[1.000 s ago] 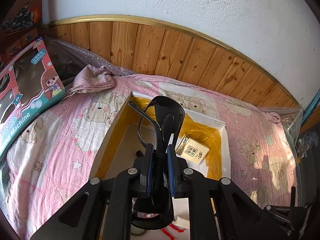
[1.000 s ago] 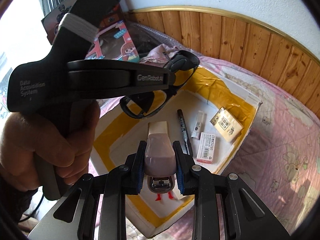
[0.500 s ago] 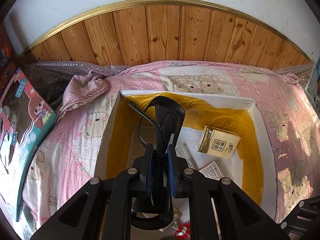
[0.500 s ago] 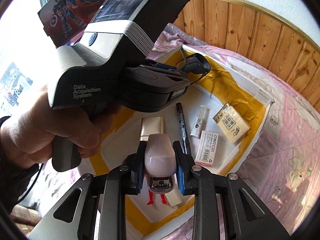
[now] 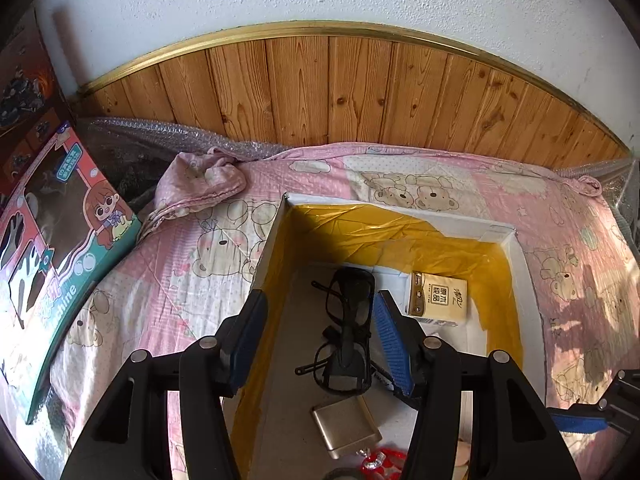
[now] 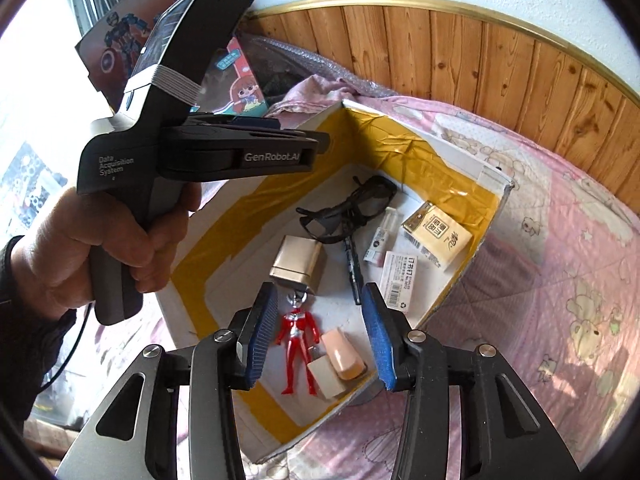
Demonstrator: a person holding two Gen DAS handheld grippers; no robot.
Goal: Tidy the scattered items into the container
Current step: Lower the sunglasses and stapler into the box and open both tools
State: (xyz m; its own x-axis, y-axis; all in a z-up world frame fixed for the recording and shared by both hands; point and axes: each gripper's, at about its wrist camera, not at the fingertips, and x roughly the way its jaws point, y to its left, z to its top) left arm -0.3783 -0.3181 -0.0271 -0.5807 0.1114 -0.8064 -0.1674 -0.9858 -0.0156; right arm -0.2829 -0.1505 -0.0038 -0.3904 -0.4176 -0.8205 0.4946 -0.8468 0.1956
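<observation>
A white box (image 5: pixel 400 210) lined with yellow tape lies on the pink bedspread. My left gripper (image 5: pixel 318 336) is open above it, and black glasses (image 5: pixel 348 332) lie free on the box floor below its fingers. My right gripper (image 6: pixel 320 320) is open too. A pink stapler (image 6: pixel 344 354) rests in the near corner of the box (image 6: pixel 492 176), beside a red toy figure (image 6: pixel 298 344). The glasses (image 6: pixel 352 212) lie further in. The left gripper (image 6: pixel 316 144) hangs over the box's left wall, held by a hand (image 6: pixel 100 248).
Also in the box are a gold case (image 6: pixel 298 260), a black pen (image 6: pixel 352 264), a tissue pack (image 6: pixel 438 236), a staples packet (image 6: pixel 400 276) and a small tube (image 6: pixel 382 236). A toy carton (image 5: pixel 60 240) leans at the left, before a wooden wall panel (image 5: pixel 340 92).
Both grippers have opened. The glasses dropped from the left gripper and the stapler from the right; both now lie in the box. The left gripper pulled back slightly.
</observation>
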